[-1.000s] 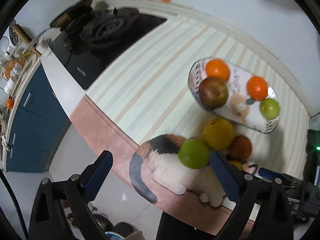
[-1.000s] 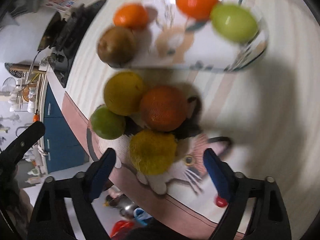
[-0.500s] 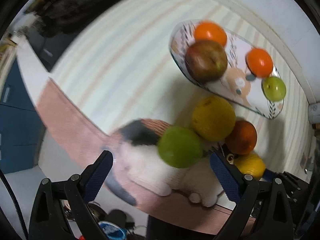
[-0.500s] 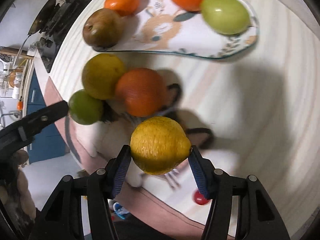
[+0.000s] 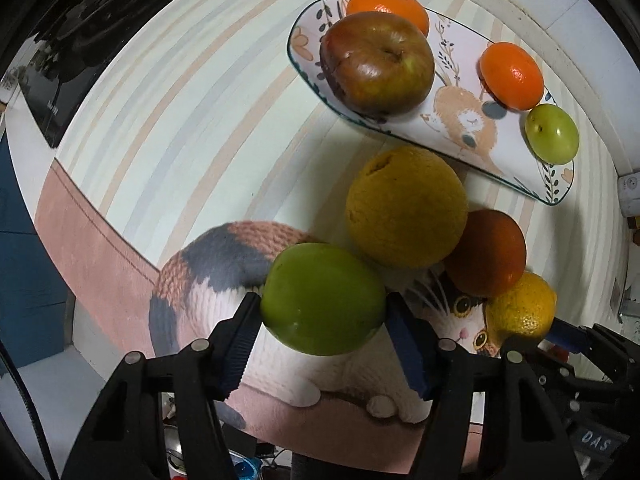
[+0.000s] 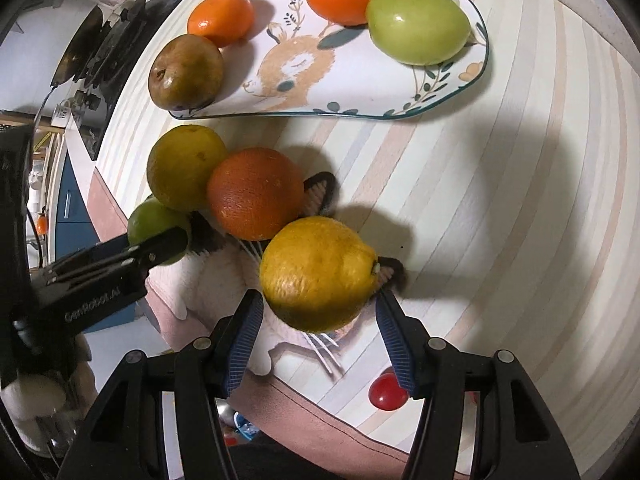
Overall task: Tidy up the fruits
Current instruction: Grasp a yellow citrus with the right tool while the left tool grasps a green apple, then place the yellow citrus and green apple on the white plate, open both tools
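Our left gripper [image 5: 323,322] points straight down; its jaws have just closed onto the green apple [image 5: 323,303]. Our right gripper [image 6: 319,316] tilts steeply down, its pads touching the lemon [image 6: 318,273]. Both fruits sit on the cat mat [image 5: 208,300] near the counter's front edge. Striped cloth [image 6: 520,200] lies bare beside the plate [image 6: 440,92]. The left gripper partly hides the apple in the right view.
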Available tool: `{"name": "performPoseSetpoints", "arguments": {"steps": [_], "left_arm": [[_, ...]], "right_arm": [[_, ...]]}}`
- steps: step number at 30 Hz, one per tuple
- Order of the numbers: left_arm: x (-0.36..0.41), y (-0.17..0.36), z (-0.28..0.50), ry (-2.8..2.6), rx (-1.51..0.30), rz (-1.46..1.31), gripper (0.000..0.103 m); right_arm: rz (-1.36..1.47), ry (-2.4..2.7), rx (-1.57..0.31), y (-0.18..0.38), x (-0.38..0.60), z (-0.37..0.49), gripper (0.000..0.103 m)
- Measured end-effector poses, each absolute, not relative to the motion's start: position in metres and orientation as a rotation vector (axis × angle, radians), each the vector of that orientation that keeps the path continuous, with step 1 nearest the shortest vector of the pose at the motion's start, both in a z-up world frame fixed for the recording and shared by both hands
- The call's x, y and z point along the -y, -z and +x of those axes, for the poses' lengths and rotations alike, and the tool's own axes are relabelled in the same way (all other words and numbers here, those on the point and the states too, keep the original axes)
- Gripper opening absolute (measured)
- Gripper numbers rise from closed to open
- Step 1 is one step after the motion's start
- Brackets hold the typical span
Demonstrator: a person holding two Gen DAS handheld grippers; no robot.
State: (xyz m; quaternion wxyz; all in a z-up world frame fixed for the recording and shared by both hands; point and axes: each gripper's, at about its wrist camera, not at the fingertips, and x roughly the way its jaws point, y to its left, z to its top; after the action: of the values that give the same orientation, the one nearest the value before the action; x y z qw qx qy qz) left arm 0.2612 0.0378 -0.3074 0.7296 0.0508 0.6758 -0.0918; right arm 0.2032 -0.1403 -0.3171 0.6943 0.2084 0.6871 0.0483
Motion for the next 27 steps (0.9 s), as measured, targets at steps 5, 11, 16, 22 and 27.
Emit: {"name": "performPoseSetpoints", "arguments": {"steps": [5, 11, 16, 22, 27], "left_arm": [[-0.041, 0.308, 0.252, 0.197, -1.479, 0.112, 0.06], [-0.039, 0.3, 0.245, 0.204, -1.46, 0.113, 0.06], [-0.029, 0.269, 0.246, 0.252, -1.41, 0.098, 0.06], [-0.004, 0.216, 0.286, 0.351, -1.344, 0.096, 0.06], [0.039, 0.199, 0.353, 0.393, -1.338, 0.19, 0.061]], "right_arm": [[0.494, -0.097, -1.516, 0.323, 0.14, 0.207, 0.062], [0.461, -0.105, -1.508, 0.322, 0.133, 0.206, 0.06], [0.504, -0.107, -1.459, 0.301, 0.151, 0.201, 0.06], [0.565, -0.087, -1.339, 0.267, 0.18, 0.229, 0.06], [0.604, -0.064, -1.308, 0.265, 0.187, 0.274, 0.06]]}}
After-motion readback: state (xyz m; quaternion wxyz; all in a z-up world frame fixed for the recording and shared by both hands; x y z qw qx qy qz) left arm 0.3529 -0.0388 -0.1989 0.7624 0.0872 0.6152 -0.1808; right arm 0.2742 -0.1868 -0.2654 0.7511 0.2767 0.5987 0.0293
